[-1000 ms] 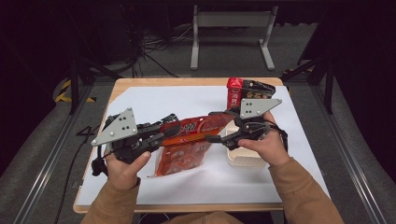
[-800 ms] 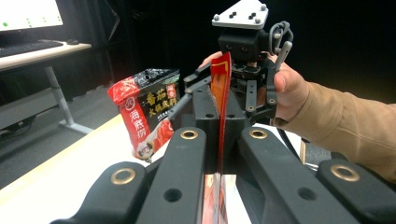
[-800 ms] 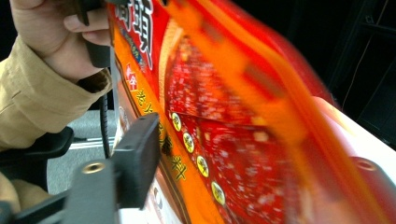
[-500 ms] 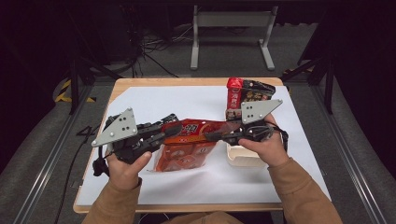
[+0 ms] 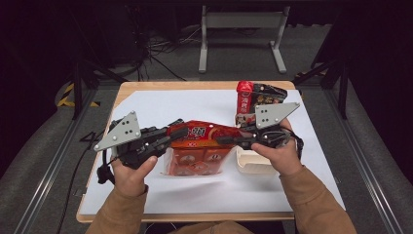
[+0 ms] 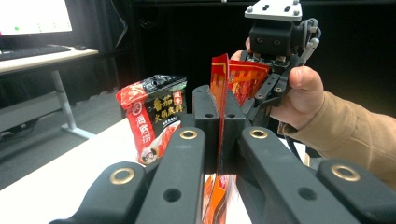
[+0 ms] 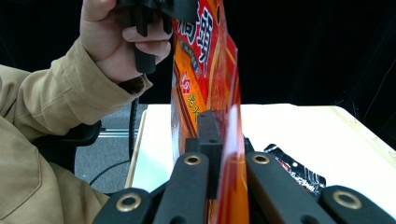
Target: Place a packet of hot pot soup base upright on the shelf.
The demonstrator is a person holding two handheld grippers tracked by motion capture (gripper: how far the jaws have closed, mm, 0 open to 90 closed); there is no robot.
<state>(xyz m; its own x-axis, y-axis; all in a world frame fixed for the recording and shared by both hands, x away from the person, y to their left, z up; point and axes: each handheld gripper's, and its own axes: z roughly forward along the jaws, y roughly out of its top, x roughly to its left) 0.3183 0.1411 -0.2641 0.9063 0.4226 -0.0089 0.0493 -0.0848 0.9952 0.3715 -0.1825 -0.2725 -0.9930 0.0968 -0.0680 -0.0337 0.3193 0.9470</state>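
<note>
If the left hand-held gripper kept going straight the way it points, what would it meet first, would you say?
Probably the right hand-held gripper, clamped on the same red pouch straight ahead; depth is uncertain.

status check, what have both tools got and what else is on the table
Left tool and right tool both shut on the red snack bag, held up off the table. Standing sauce pouch behind, pale tub under the right hand. Nothing in the way.
</note>
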